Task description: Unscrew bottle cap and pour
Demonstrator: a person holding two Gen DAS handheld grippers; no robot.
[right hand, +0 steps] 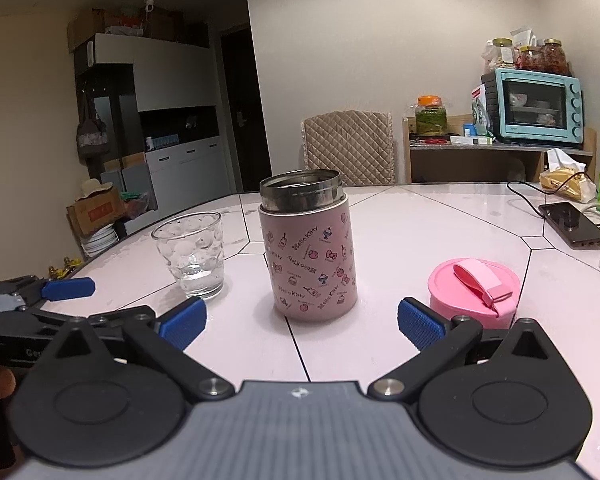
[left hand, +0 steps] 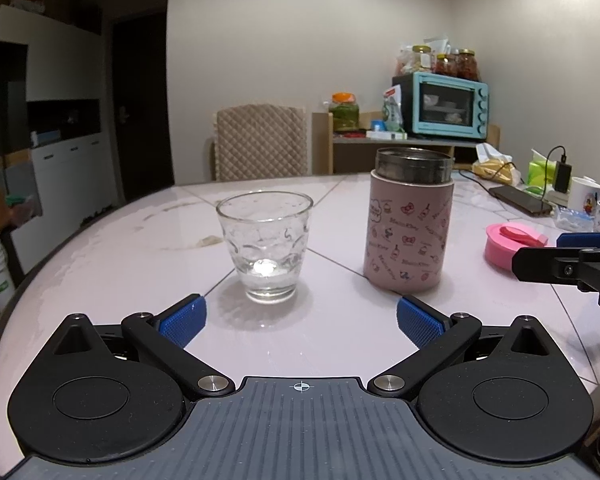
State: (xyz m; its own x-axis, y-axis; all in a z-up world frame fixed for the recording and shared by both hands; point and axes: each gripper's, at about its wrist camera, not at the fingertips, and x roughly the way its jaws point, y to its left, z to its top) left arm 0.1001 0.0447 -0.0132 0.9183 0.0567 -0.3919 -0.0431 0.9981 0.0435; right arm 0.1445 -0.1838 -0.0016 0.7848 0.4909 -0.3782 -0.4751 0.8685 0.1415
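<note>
A pink Hello Kitty flask stands upright on the table with its steel mouth uncovered. Its pink cap lies on the table to the right of it. A clear glass with a little water stands left of the flask. My left gripper is open and empty, a short way in front of the glass. My right gripper is open and empty, in front of the flask. Each gripper shows at the edge of the other's view.
The pale tiled table curves away on the left. A phone on a cable, mugs, tissues and a snack bag lie at the right. A chair stands behind the table, a shelf with a blue oven beyond.
</note>
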